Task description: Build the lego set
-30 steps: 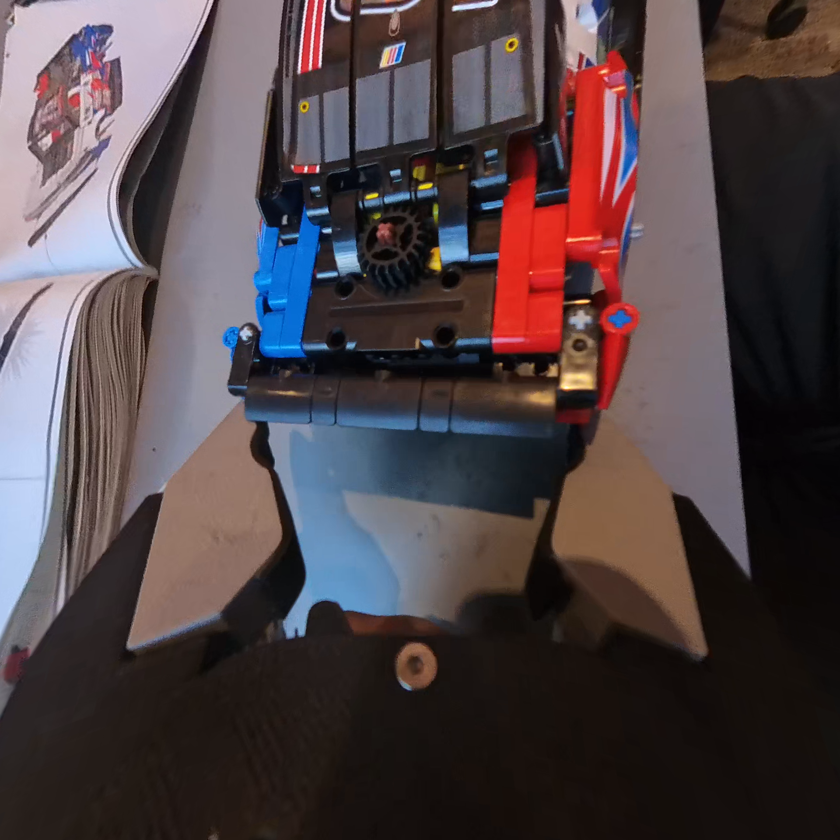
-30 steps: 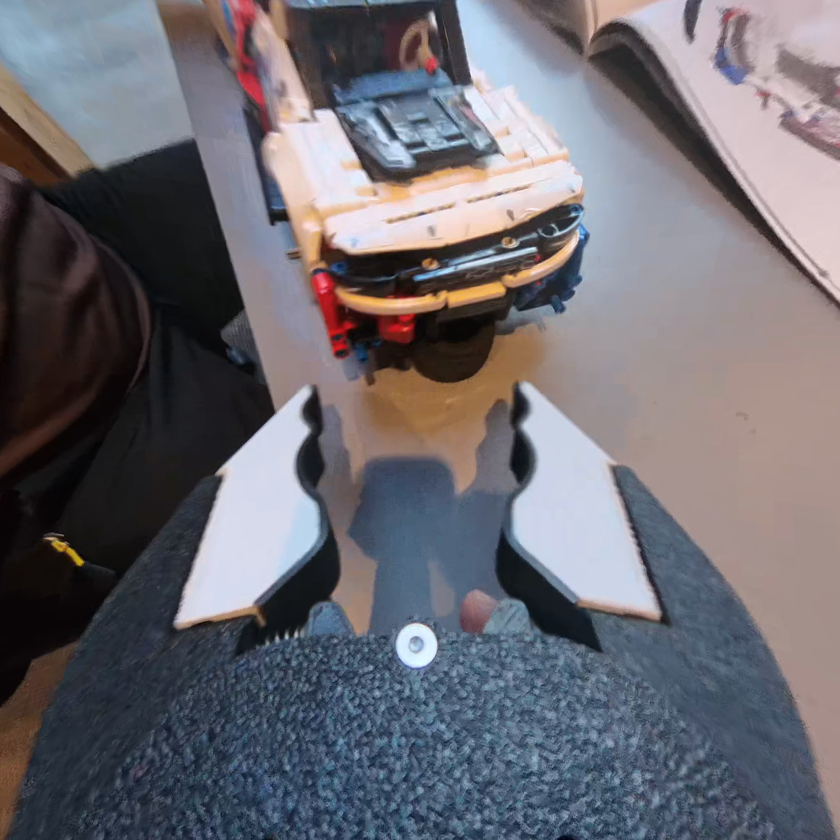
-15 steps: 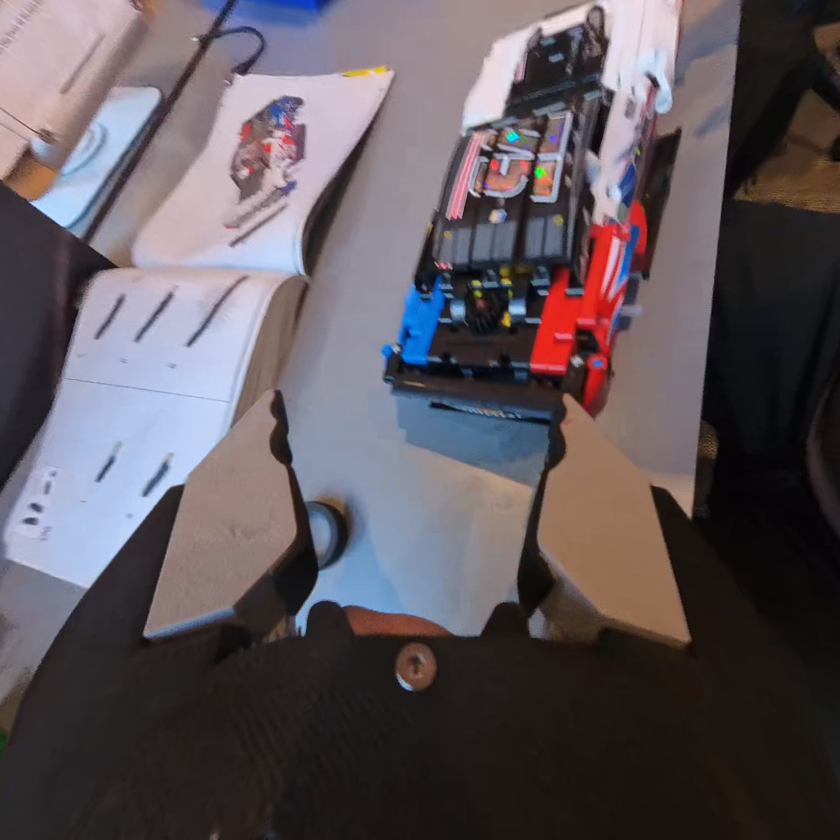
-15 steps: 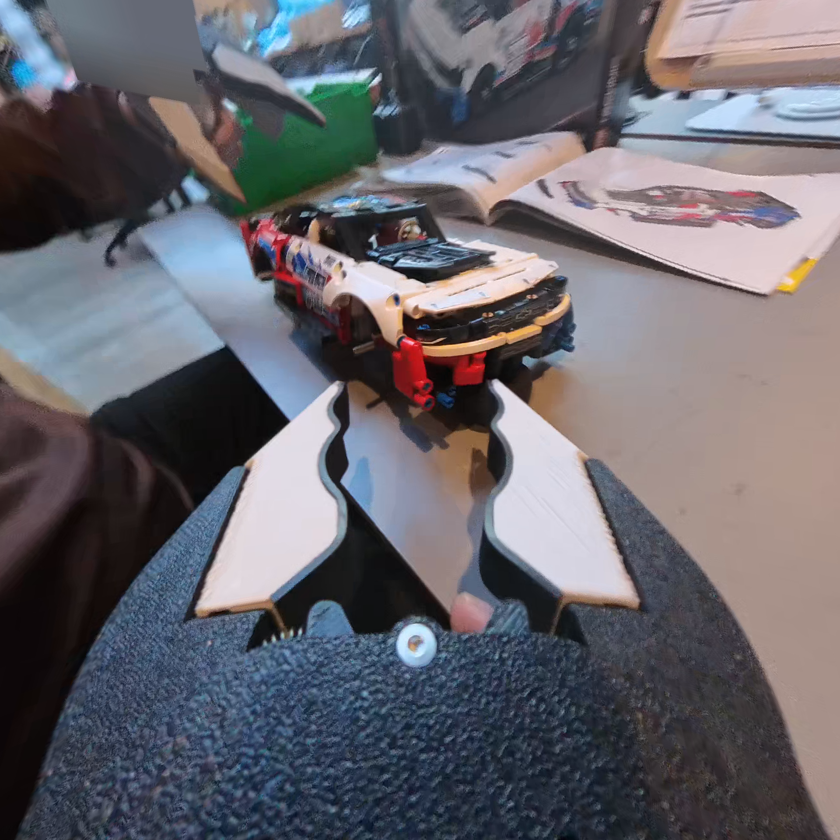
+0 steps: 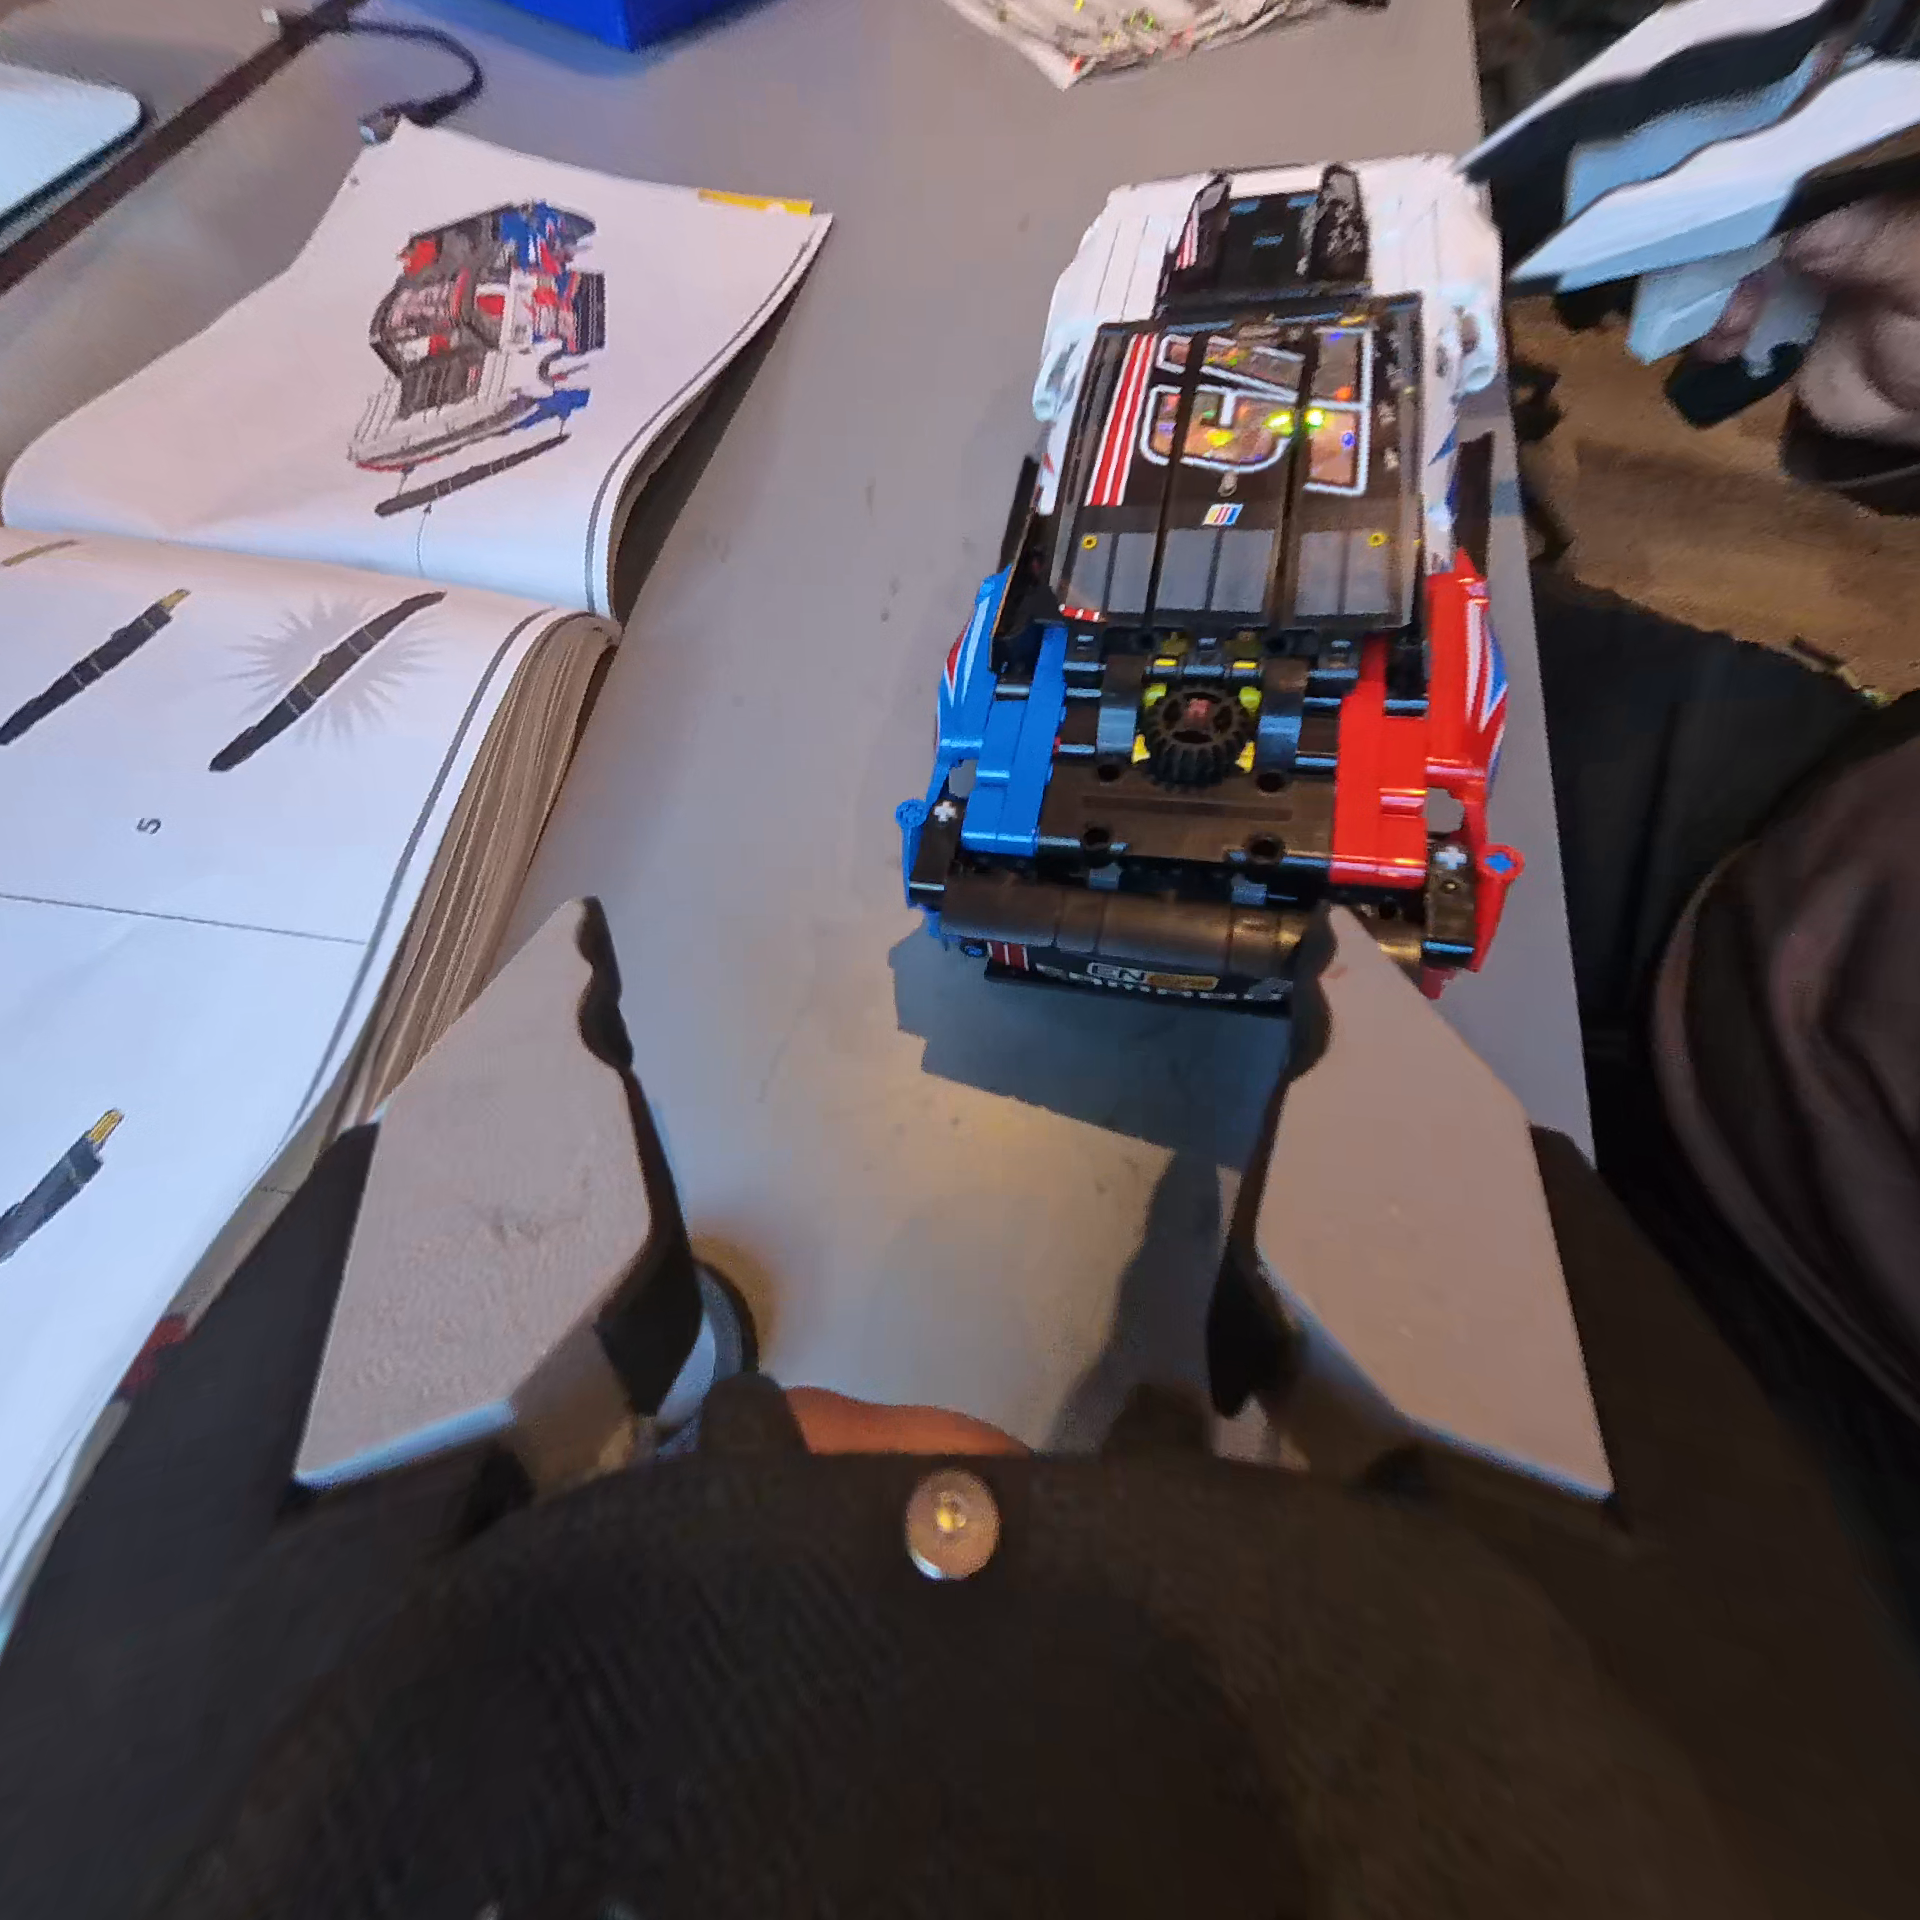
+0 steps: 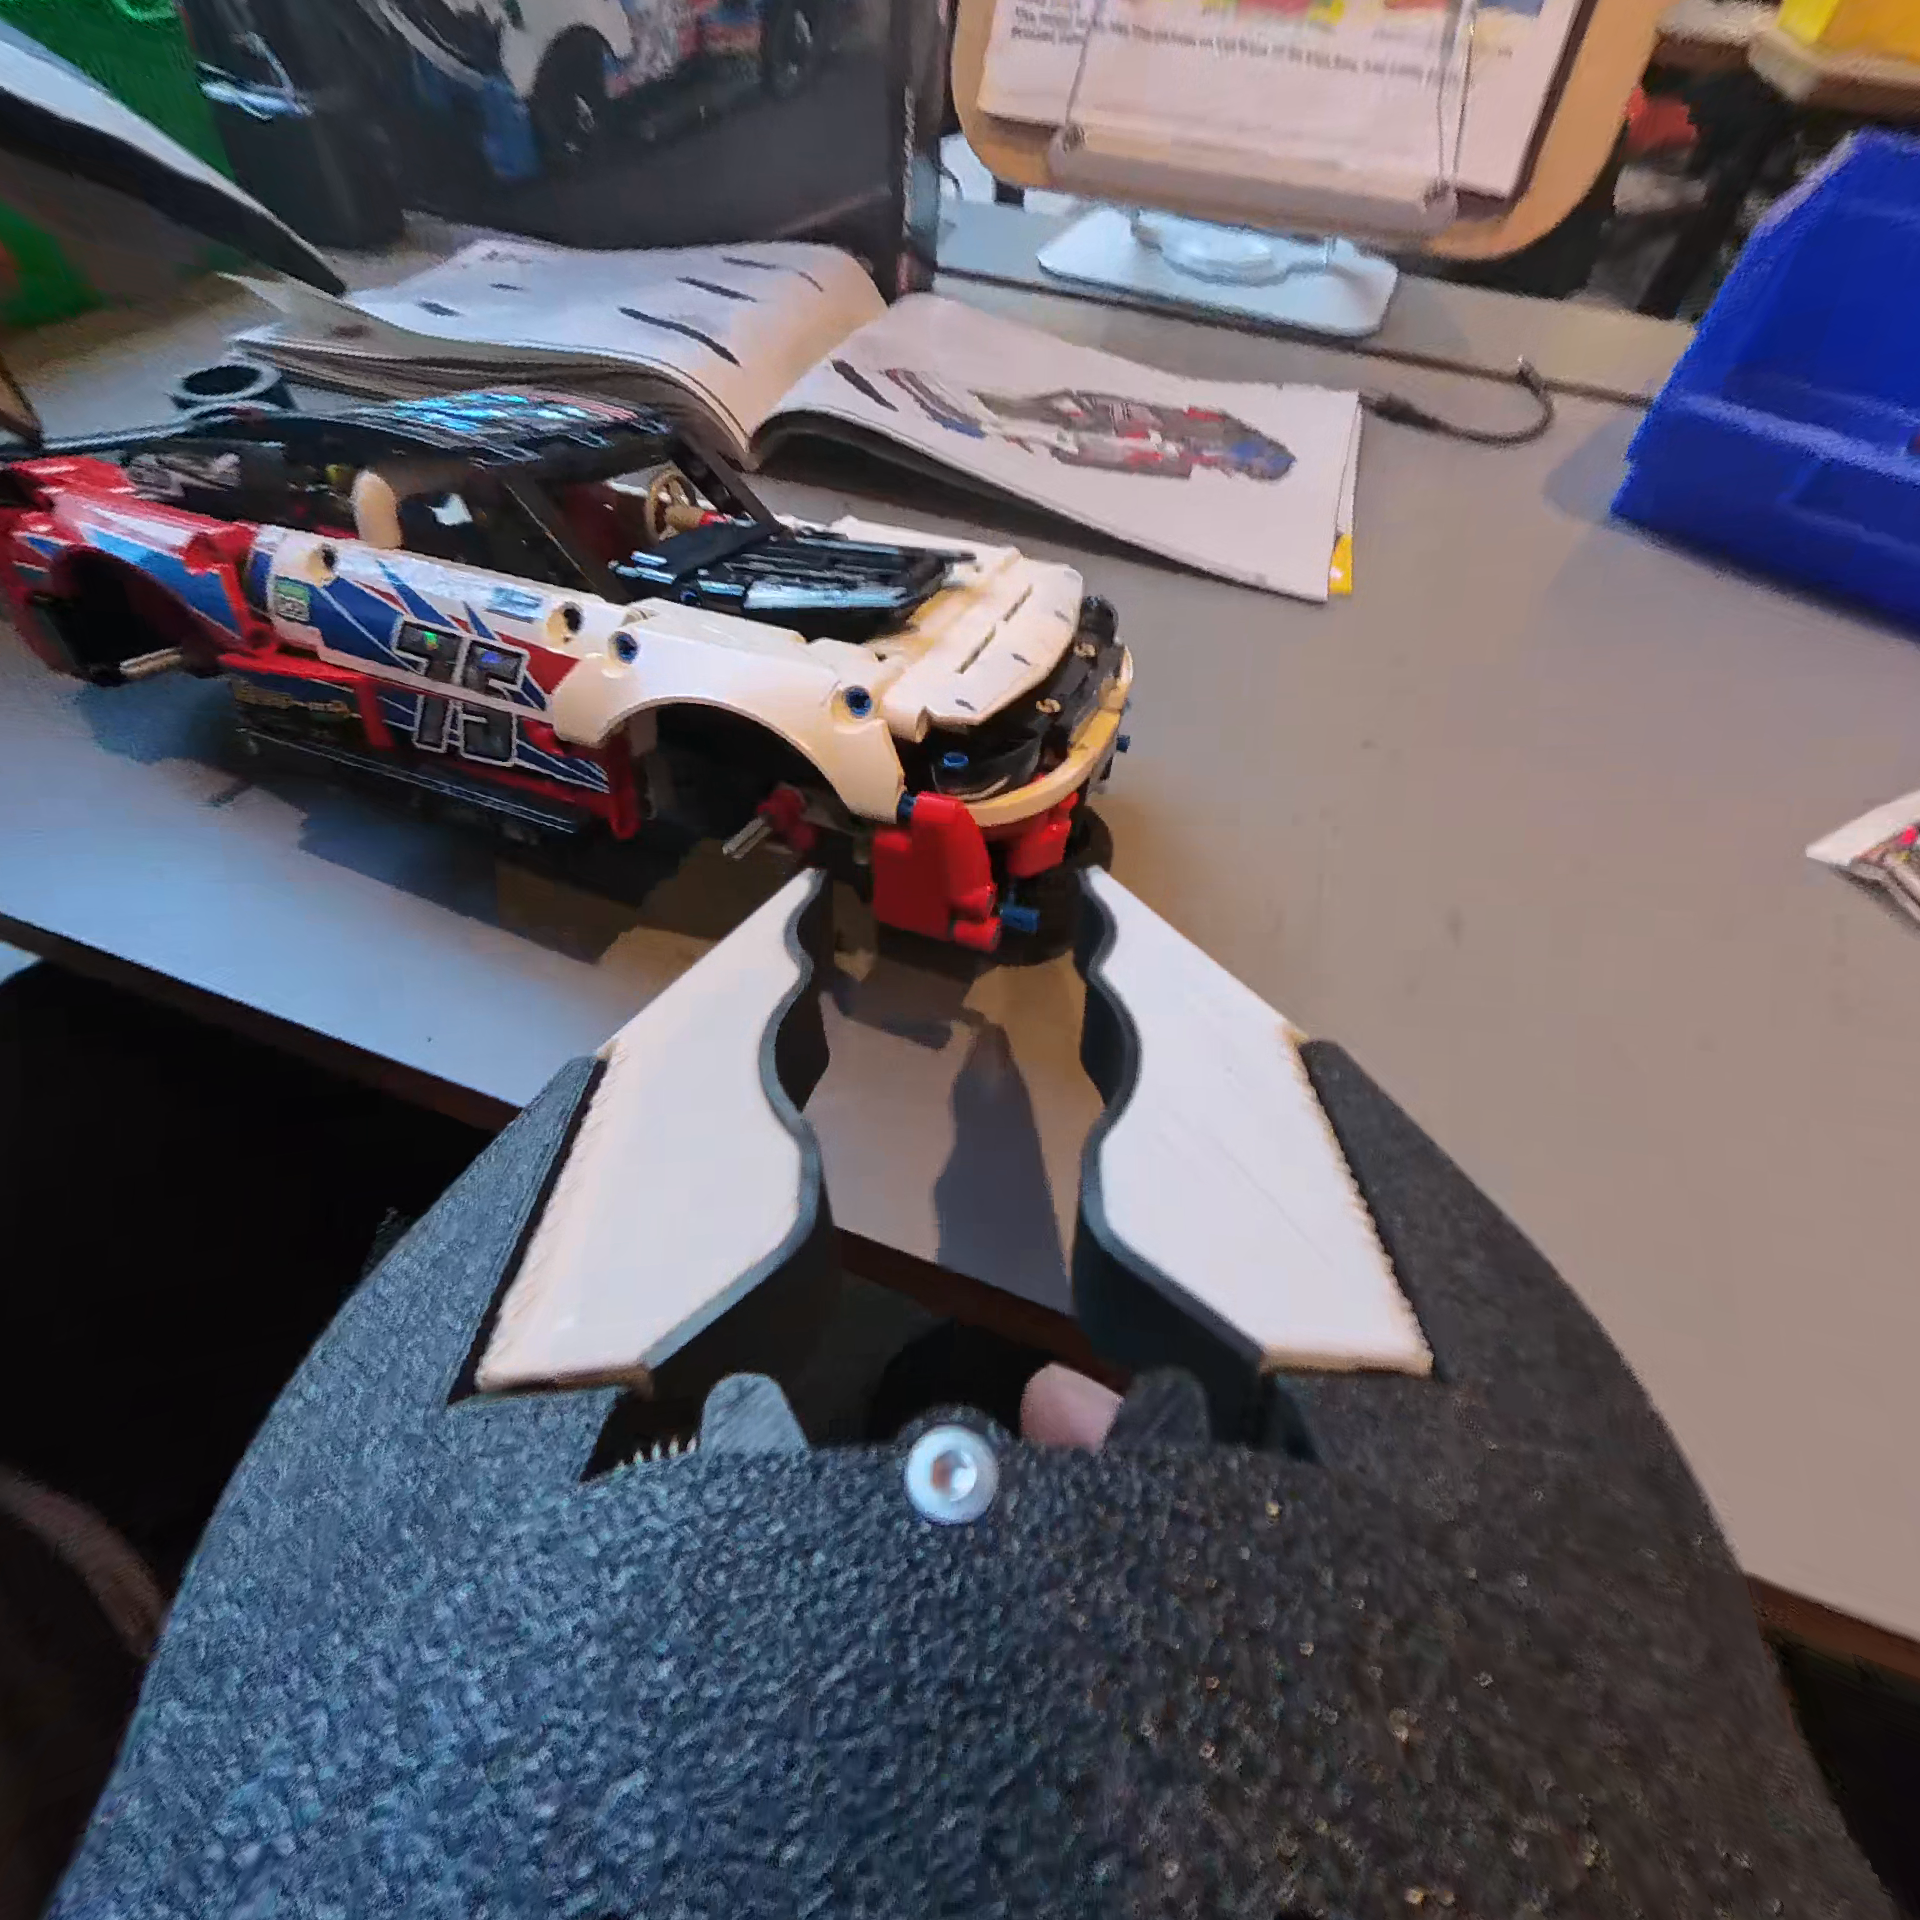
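Both tongs are released and hold nothing. The left gripper (image 5: 951, 971) hangs spread wide just behind the car's (image 5: 1226, 623) tail, its right finger (image 5: 1423, 1195) overlapping the rear bumper in the picture; whether it touches is unclear. The right gripper (image 6: 951, 894) sits with a narrower gap at the car's (image 6: 582, 665) nose, fingertips either side of the red front corner.

The car stands on the grey table (image 6: 1455, 935), close to its near edge, with the open manual (image 5: 312, 623) beside it on the far side.

The step in hand looks like fitting wheels or finishing the rear, though that is only a guess. To do it well, steady the car by its solid frame at one end, not by the thin white panels, and keep it back from the table edge.

The left view shows the roof, the exposed black gear (image 5: 1195, 727) and the blue and red rear blocks. Only the right view shows the side decals, empty wheel arches and bare axles, a blue bin (image 6: 1797, 416) beyond the nose, and the set's box (image 6: 623, 114) behind the manual (image 6: 831, 384).
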`<state>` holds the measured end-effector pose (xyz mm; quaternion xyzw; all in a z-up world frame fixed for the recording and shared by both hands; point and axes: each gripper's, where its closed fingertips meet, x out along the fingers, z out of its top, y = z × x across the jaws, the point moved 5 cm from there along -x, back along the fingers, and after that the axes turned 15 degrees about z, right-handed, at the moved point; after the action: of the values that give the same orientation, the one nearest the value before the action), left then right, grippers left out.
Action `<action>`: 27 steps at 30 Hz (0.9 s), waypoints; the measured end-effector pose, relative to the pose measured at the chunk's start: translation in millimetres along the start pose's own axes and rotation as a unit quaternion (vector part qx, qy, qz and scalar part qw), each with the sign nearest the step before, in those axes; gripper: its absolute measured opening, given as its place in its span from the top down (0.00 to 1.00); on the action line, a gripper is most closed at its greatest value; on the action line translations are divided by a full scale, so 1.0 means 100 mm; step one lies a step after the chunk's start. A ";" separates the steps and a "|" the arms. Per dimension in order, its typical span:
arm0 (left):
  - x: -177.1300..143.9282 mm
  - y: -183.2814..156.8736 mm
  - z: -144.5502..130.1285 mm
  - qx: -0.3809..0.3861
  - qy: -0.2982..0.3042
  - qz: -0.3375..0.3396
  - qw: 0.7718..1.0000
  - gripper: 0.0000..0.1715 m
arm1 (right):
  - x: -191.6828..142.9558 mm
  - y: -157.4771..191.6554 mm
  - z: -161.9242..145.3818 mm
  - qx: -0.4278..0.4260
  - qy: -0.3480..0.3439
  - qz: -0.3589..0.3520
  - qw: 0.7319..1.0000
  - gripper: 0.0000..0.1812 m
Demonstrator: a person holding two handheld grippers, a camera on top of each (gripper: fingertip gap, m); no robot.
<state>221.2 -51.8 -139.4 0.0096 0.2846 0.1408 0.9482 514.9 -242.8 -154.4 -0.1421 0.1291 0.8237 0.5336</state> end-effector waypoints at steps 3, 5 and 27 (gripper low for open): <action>0.01 -0.01 -0.03 -0.015 -0.023 -0.014 1.000 0.28 | 0.01 0.05 -0.01 0.017 0.000 -0.029 0.999 0.76; 0.01 -0.02 -0.04 -0.020 -0.040 -0.022 0.999 0.29 | 0.00 0.09 0.02 0.017 -0.011 -0.054 0.998 0.76; 0.17 -0.37 -0.23 0.036 0.011 -0.144 0.989 0.32 | 0.17 0.15 0.13 0.002 -0.022 -0.118 0.993 0.83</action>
<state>232.2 -84.4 -171.2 0.0012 0.2982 -0.0073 0.9545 492.9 -230.0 -147.8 -0.1372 0.1013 0.7577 0.6299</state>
